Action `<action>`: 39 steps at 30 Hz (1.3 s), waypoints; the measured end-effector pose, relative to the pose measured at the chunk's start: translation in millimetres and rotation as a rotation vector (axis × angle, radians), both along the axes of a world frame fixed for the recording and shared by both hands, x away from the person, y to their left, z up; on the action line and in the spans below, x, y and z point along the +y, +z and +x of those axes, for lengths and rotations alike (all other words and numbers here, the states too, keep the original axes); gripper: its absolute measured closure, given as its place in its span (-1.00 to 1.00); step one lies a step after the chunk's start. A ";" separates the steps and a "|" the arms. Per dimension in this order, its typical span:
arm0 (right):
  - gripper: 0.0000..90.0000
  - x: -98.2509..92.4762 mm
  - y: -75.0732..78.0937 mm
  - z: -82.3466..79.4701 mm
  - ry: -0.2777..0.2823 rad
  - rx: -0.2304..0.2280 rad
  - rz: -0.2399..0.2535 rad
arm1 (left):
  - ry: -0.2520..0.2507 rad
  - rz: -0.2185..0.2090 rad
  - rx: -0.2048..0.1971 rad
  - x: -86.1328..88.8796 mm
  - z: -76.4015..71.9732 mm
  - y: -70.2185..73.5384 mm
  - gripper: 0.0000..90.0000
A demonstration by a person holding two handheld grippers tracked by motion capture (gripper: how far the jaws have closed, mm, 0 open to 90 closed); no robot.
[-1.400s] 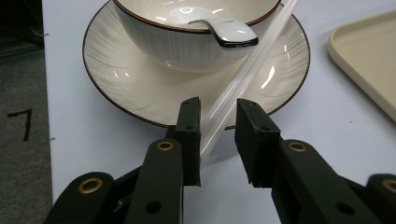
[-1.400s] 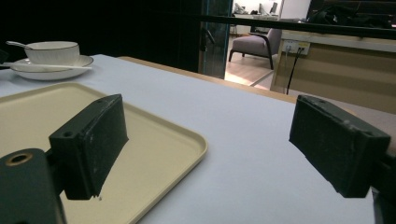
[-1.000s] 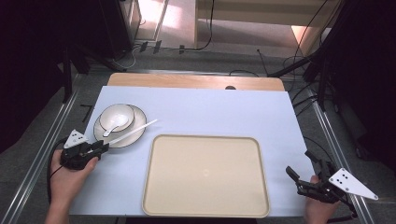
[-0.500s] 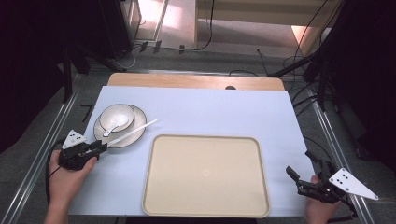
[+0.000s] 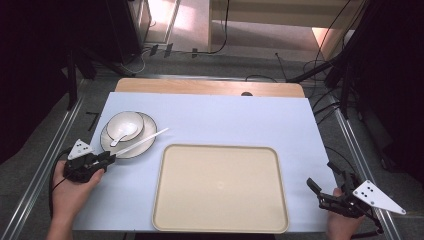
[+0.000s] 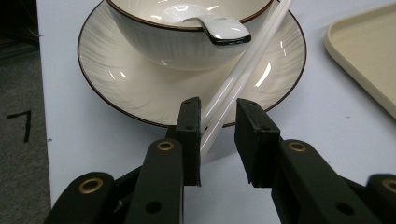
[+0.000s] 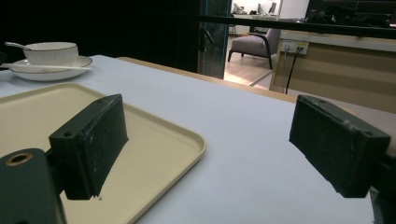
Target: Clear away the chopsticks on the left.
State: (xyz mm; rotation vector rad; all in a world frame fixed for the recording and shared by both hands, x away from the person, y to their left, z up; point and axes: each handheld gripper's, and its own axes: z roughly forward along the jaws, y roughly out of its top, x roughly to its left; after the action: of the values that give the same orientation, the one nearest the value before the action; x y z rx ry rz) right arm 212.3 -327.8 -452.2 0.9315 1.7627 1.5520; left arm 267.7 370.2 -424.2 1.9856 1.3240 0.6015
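Note:
A white bowl [image 5: 125,126] with a white spoon [image 5: 122,135] in it stands on a white plate [image 5: 146,124] at the table's left. A pair of white chopsticks [image 5: 142,141] lies across the plate's front rim, pointing right and away. My left gripper [image 5: 109,158] sits at the near end of the chopsticks [image 6: 238,79]. They run between its jaws along the left pad, with a gap to the right pad, so the left gripper [image 6: 217,126] is open. My right gripper [image 5: 321,175] rests open and empty beside the beige tray [image 5: 220,187], at its near right corner.
The beige tray [image 7: 154,140] takes up the middle front of the pale blue table top [image 5: 230,115]. A wooden strip [image 5: 210,87] runs along the far edge. Cables and dark stands lie on the floor beyond the table.

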 end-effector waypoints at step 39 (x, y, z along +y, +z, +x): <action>-0.74 -0.2 -1.2 1.2 0.002 0.007 0.002 | -0.067 0.171 0.050 -13.0 -2.2 -1.0 0.54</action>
State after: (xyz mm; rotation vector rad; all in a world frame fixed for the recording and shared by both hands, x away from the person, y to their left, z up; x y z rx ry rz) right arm 213.5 -328.1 -453.3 0.9373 1.7678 1.5534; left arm 265.5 357.1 -425.2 2.1868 1.2663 0.6556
